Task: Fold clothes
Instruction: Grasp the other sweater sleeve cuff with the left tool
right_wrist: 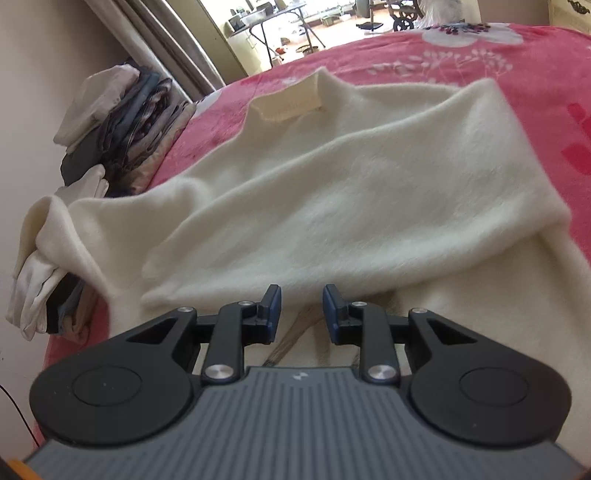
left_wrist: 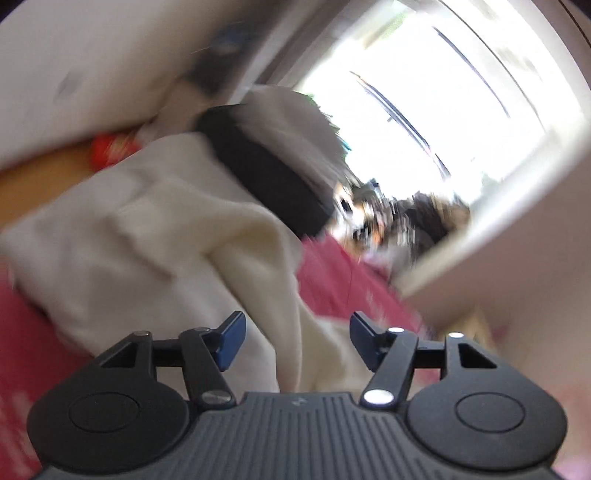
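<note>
A cream fuzzy sweater (right_wrist: 332,184) lies on a pink flowered bedspread (right_wrist: 517,74), collar (right_wrist: 288,99) at the far side, one sleeve folded across the body. My right gripper (right_wrist: 301,295) hovers open just over the sweater's near edge, with nothing between its blue pads. The left wrist view is motion-blurred and tilted. There the same cream sweater (left_wrist: 147,240) lies bunched on the pink bedspread (left_wrist: 340,280). My left gripper (left_wrist: 297,332) is open wide above a fold of the cloth, holding nothing.
A stack of folded clothes (right_wrist: 122,122) sits at the bed's left edge by the wall, with another pile (right_wrist: 40,291) nearer. A dark garment (left_wrist: 266,173) lies beyond the sweater. A bright doorway and furniture (right_wrist: 288,29) lie past the bed.
</note>
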